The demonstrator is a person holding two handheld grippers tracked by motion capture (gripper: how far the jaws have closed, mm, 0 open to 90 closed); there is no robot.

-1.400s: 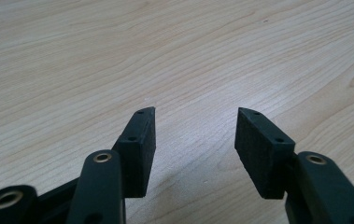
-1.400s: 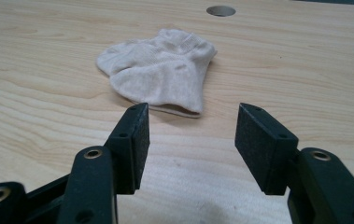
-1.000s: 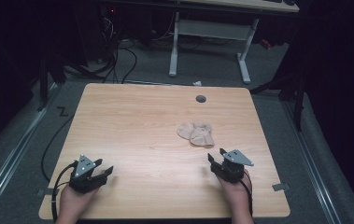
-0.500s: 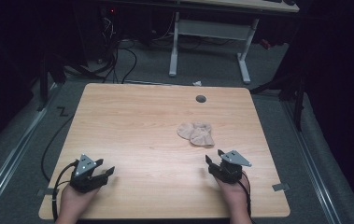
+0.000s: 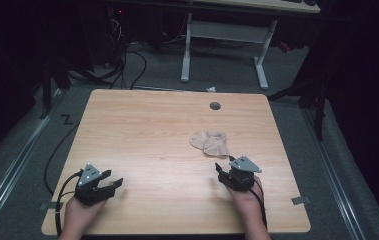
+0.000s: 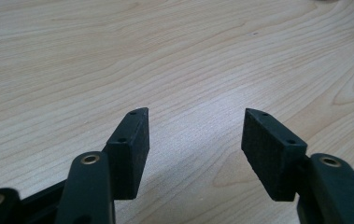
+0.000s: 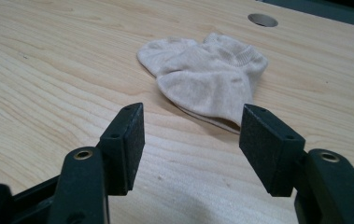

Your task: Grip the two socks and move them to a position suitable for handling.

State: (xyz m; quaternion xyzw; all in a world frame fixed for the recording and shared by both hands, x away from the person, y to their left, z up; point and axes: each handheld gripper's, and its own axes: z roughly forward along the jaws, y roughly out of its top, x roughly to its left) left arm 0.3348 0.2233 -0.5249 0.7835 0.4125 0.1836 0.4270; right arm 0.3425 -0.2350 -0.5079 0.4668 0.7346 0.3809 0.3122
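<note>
A pair of beige ankle socks (image 5: 209,142) lies crumpled on the right half of the light wooden desk (image 5: 147,125), one sock overlapping the other, with the ribbed cuffs turned toward the far edge. Beyond them, near the desk's far edge, sits a round cable hole (image 5: 215,106). In the right gripper view the socks (image 7: 206,74) lie just ahead of the black jaws, which stand spread apart with nothing between them but bare wood; the nearer sock's edge lies close to the right-hand pad. The right gripper (image 5: 225,170) rests low over the desk near its front edge, just short of the socks, held by the person's right hand (image 5: 244,192). Well apart, at the front left of the desk, the left gripper (image 5: 111,181) is held by the left hand (image 5: 79,210), and its jaws are likewise released, pointing across bare wood grain (image 6: 188,70). A black cable (image 5: 57,210) trails from it over the desk's front edge.
</note>
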